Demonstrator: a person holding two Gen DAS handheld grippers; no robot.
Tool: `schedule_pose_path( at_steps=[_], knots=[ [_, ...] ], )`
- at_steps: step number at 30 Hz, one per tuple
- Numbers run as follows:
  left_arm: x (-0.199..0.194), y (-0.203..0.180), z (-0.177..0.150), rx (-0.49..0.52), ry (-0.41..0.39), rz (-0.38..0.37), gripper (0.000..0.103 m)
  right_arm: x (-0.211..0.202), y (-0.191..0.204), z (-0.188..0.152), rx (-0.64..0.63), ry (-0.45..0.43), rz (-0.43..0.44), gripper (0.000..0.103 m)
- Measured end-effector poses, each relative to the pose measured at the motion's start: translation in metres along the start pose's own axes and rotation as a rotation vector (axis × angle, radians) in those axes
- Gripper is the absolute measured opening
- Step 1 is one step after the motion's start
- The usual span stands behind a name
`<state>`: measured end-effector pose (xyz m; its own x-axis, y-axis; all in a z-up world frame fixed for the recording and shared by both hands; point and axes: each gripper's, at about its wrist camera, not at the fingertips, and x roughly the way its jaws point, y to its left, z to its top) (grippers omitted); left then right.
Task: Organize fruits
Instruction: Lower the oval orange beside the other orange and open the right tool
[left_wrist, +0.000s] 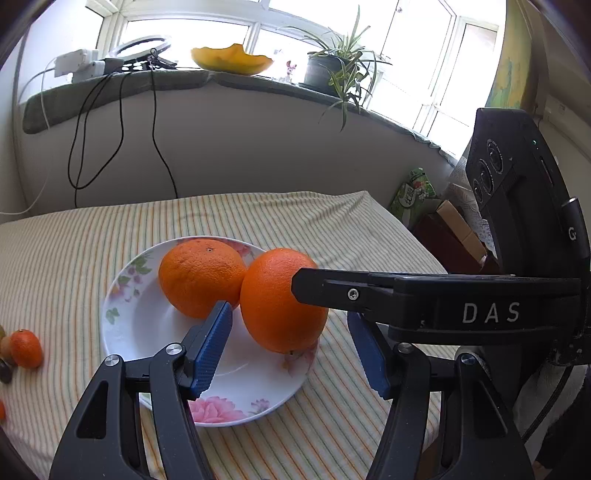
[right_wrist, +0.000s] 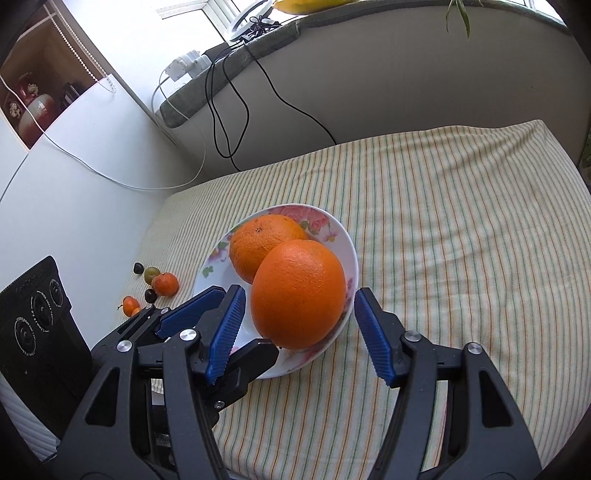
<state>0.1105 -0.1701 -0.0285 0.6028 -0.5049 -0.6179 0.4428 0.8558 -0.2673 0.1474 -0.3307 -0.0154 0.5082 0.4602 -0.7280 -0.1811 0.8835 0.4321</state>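
Two large oranges lie on a white floral plate (left_wrist: 122, 325) on the striped cloth. The far orange (left_wrist: 201, 277) sits toward the plate's back. The near orange (left_wrist: 282, 314) rests at the plate's near rim and leans against it. My left gripper (left_wrist: 288, 314) is open, with the near orange just ahead between its blue pads and a gap on each side. My right gripper (right_wrist: 300, 292) is open too, its pads flanking the near orange (right_wrist: 299, 295) with slim gaps showing. One right finger (left_wrist: 332, 291) crosses in front of that orange in the left wrist view.
A mandarin (right_wrist: 165, 284), small dark fruits (right_wrist: 149, 294) and tiny orange fruits (right_wrist: 129, 305) lie on the cloth left of the plate. A white cabinet (right_wrist: 74, 166) borders the table's left side. A plant (left_wrist: 332, 70), a yellow bowl (left_wrist: 231, 59) and cables occupy the windowsill. Boxes (left_wrist: 458, 232) stand at the right.
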Motion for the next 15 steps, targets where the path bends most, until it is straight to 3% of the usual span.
schedule_pose_path(
  at_steps=[7,15],
  knots=[
    [-0.017,0.02,-0.012,-0.05,0.002,0.011,0.063,-0.009,0.01,-0.004,-0.037,-0.041,-0.017,0.073],
    [-0.052,0.049,-0.026,-0.09,-0.04,0.054,0.063,-0.019,0.039,-0.009,-0.131,-0.099,-0.042,0.073]
  ],
)
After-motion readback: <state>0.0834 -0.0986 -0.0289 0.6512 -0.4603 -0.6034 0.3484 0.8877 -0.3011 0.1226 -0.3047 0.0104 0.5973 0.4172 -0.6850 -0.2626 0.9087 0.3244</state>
